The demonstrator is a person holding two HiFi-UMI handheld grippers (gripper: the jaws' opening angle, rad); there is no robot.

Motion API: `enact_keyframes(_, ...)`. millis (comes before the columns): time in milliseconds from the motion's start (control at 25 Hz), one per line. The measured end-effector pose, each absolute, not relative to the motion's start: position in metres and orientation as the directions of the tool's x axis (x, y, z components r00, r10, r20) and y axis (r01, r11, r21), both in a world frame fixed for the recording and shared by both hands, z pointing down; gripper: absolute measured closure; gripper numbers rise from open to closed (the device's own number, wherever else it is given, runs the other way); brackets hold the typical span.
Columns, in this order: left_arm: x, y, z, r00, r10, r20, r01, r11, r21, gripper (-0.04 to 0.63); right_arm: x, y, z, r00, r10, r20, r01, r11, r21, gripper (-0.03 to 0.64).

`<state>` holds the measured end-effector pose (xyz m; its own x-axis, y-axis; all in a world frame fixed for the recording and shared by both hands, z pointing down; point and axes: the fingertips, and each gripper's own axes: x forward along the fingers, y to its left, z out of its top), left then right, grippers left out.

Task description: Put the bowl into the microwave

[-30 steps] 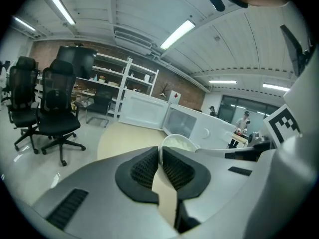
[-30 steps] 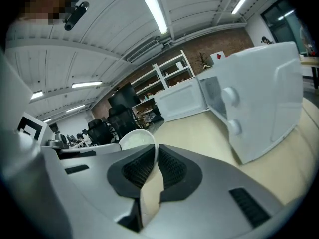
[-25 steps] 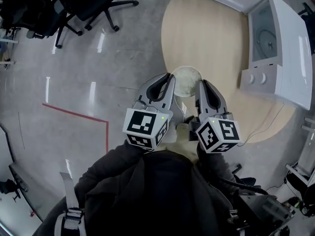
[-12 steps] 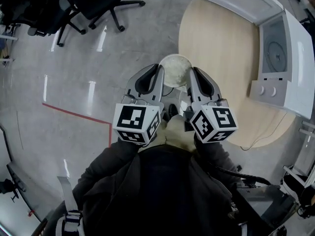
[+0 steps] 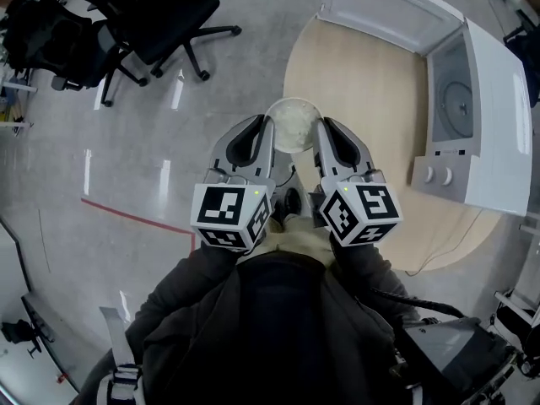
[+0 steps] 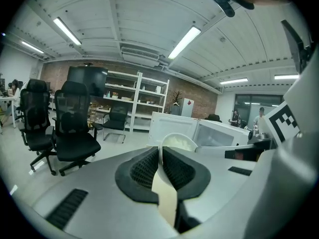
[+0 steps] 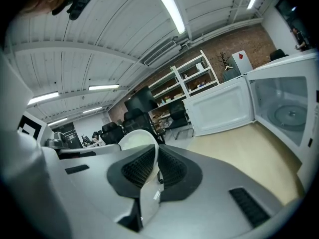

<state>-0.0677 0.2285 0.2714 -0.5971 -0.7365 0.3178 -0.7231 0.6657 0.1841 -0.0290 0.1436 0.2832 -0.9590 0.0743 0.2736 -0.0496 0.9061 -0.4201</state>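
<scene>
Both grippers hold a white bowl [image 5: 293, 125] by opposite sides of its rim, in the air at the left edge of the round wooden table [image 5: 363, 91]. My left gripper [image 5: 265, 126] is shut on the bowl's left rim. My right gripper [image 5: 321, 128] is shut on its right rim. In the left gripper view the rim [image 6: 167, 198] runs between the ribbed pads of the left gripper [image 6: 160, 152]. The right gripper view shows the bowl [image 7: 135, 139] clamped in the right gripper [image 7: 156, 151]. The white microwave [image 5: 485, 116] stands at the table's right with its door [image 5: 392, 7] swung open.
The microwave's cavity with its glass turntable [image 7: 289, 114] faces the table, and the open door [image 7: 219, 108] stands at the far end. Black office chairs [image 5: 143, 11] stand on the grey floor to the left. A red line [image 5: 135, 216] marks the floor.
Both grippers have lifted the bowl and carried it left, from over the table's near part to its left edge. Their grip has not changed.
</scene>
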Motion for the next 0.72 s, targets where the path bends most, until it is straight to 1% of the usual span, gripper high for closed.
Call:
enact_keyframes(160,-0.074,0.2,0.269,-0.571,-0.75,0.335,-0.752,0.641,0.153,0.56,-0.031,0.118,0.284,-0.964,0.043,0.263,-0.081,0.892,-0.444,0.586)
enact_keyframes(520,-0.1,0.14,0.269,-0.473,-0.815,0.336,-0.834,0.537,0.128,0.56,-0.047,0.065,0.287,-0.966,-0.084,0.246,-0.191,0.871,-0.452,0.584)
enact_keyframes(720,-0.126,0.101,0.289,-0.355,-0.871,0.341,-0.894,0.423,0.15,0.56,-0.062,0.034,0.304,-0.938,-0.218,0.269,-0.321,0.84,-0.437,0.586)
